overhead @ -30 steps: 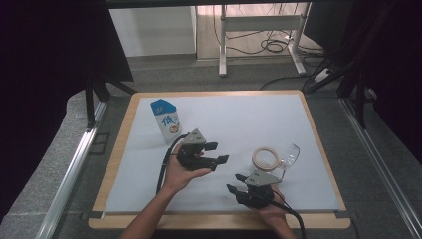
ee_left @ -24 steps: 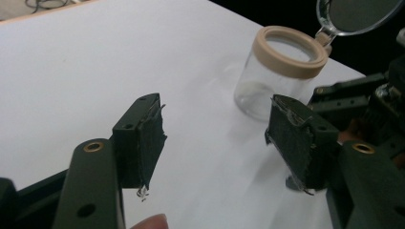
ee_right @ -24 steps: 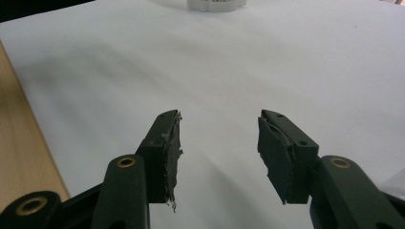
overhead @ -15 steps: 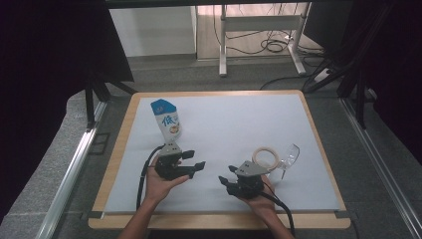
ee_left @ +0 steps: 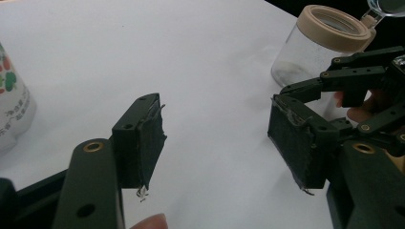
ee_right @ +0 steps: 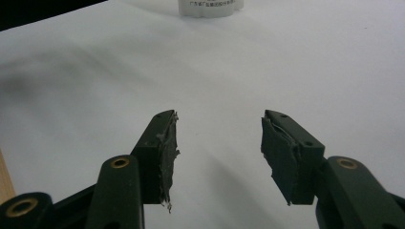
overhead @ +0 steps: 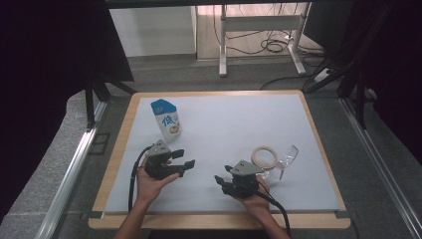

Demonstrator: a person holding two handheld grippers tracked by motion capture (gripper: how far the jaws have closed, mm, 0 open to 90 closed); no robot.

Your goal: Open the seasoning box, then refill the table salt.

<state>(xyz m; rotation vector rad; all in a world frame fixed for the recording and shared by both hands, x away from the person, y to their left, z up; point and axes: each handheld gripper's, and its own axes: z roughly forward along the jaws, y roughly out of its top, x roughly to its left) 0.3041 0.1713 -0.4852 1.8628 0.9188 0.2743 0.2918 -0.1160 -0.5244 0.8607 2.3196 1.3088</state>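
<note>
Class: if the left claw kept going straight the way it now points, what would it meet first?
Probably the right claw, which lies ahead of the open left claw; the clear jar stands beyond it. Depth is uncertain.

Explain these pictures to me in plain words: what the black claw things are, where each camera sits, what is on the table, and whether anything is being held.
A person sits at a table covered in white and holds a hand-operated clamp in each hand: the left gripper and the right gripper. The high view looks down from above the person's side. Each gripper view comes from a camera riding on that tool, looking along its two black jaws. On the table stand a milk carton and a clear jar with a tan rim, its hinged lid open beside it. Both grippers are open with nothing between the jaws; the left gripper view also shows the jar.
</note>
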